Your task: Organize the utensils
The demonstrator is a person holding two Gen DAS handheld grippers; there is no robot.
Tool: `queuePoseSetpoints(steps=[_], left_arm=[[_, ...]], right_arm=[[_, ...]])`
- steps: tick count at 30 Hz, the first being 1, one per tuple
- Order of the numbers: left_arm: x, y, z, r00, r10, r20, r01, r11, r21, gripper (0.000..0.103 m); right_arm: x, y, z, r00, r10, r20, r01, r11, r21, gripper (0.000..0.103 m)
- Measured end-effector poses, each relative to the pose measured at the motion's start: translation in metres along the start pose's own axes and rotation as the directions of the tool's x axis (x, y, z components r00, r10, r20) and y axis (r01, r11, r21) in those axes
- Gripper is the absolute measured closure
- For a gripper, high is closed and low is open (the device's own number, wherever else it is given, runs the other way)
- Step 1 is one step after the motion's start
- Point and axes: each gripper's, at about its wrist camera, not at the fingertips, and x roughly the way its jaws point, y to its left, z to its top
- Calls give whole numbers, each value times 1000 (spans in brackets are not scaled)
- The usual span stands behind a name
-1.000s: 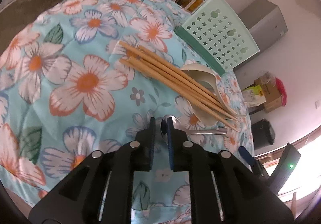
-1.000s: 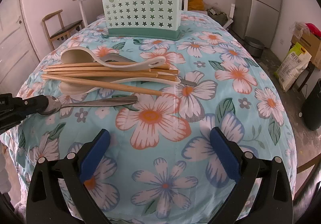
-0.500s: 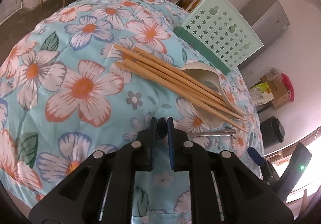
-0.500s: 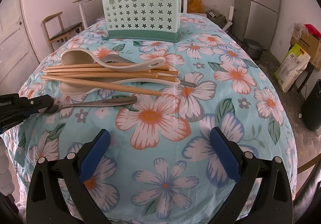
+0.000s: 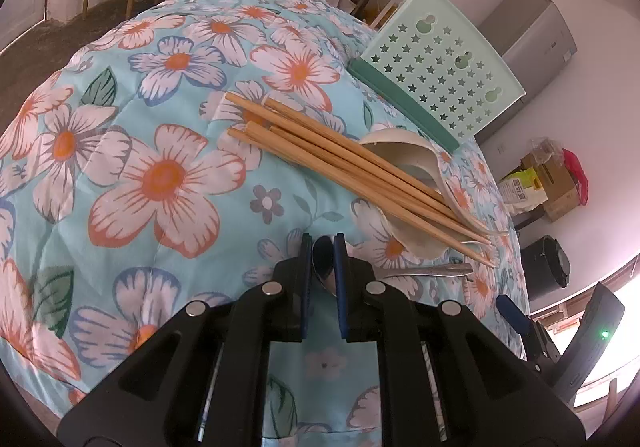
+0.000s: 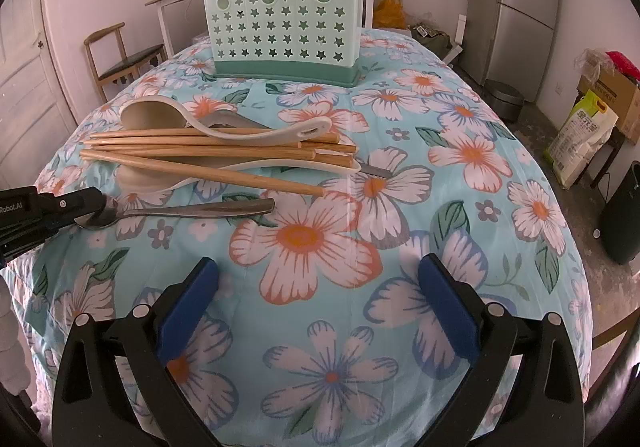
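From my left camera, a quilted floral cloth covers the rounded counter. My left claw pinches the shiny bowl of a metal spoon, beside wooden chopsticks crossing cream ladles. From my right camera, my right claw hangs spread over the cloth; a mint star-holed plastic basket stands upright at the far edge.

Walls: plain pale pink-white.
Door: white, panelled, at the left.
Chair: wooden, dark seat, beside the door.
Fridge: grey, against the back wall.
Floor: grey and rough.
Cardboard box: on the floor by the right wall.
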Motion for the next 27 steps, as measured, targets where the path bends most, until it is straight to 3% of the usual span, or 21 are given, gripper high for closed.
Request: queuePoseSetpoints(steps=[10,27], left_arm=[[-4,-10,-3,999,28,34,-30,996,78,93],[-53,-5,-13,988,4,155,-30,986,162,99]], right_arm=[[1,-1,1,1000,10,-1,-10,1000,4,6],[-18,-12,2,996,86,39,-88,995,55,6]])
